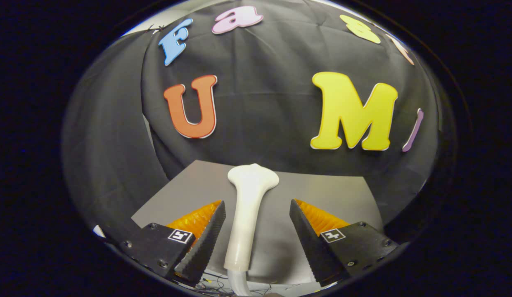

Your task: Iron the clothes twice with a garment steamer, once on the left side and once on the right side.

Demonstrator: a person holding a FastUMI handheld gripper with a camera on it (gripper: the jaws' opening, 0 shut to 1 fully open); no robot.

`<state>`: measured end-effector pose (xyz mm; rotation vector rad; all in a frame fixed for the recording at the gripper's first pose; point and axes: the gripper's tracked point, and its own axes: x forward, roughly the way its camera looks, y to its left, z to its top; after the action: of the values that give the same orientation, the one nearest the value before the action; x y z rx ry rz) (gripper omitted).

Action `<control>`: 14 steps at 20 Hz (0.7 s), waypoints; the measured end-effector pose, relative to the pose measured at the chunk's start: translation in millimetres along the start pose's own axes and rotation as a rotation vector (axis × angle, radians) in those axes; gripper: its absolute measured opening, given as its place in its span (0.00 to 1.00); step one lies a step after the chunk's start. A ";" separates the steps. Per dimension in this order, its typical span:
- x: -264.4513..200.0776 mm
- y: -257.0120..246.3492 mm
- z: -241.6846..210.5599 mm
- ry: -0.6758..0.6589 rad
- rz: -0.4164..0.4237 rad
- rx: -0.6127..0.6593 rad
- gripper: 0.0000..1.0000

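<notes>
Squarely between parted jaws: garment steamer (247, 214), untouched.

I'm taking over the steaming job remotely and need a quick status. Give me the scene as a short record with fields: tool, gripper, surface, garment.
tool: white garment steamer, lying on the table, head pointing away from the gripper, hose end nearest the camera
gripper: gripper open, one finger on each side of the steamer handle, neither pressing on it; the steamer sits closer to the left finger
surface: grey table, black cloth wall beyond it
garment: cannot tell where the clothes are from this view
task state: steamer not yet gripped
</notes>
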<state>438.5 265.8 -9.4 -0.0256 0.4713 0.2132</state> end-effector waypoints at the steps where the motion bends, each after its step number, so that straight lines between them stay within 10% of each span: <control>1: 13.0 2.9 -4.5 0.028 0.001 -0.005 0.97; 8: 51.1 16.6 -28.8 0.180 0.017 0.004 0.94; 14: 58.2 18.7 -37.0 0.230 -0.007 0.027 0.65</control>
<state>468.6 292.9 -68.3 -0.0254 0.7026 0.1974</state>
